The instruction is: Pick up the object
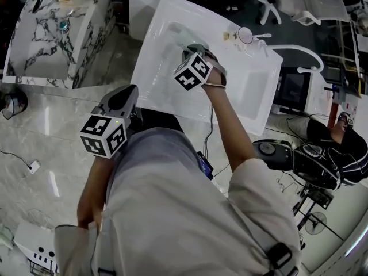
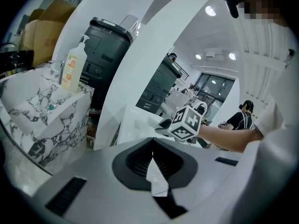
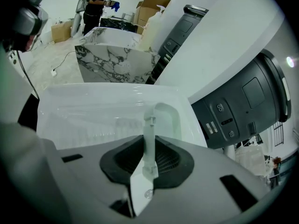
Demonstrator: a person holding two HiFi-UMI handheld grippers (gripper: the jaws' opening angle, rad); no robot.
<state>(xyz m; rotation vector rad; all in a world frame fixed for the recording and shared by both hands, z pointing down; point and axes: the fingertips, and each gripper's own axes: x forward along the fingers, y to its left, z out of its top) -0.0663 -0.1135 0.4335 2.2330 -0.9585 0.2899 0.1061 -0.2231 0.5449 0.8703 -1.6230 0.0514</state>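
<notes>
- Marble-patterned counter (image 1: 40, 39) sits far left, well apart, not in the way.
- Left gripper (image 2: 153, 155) hangs by the torso, jaws together and empty, likely parked clear.
- Right gripper (image 3: 150, 164) points down over the white basin (image 1: 152, 68), jaws clamped on a thin white plastic piece (image 3: 149, 129); the basin walls are close.

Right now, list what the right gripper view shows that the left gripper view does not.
Only the right gripper view: a pale slim object clamped upright between the jaws of the right tool, with the white tray below it.

Only the left gripper view: the left tool, shut with nothing between its jaws, plus the right tool's marker cube and the person's forearm seen from outside.

Both: the marble block, the pump bottle, the black machine and the white tray.
</notes>
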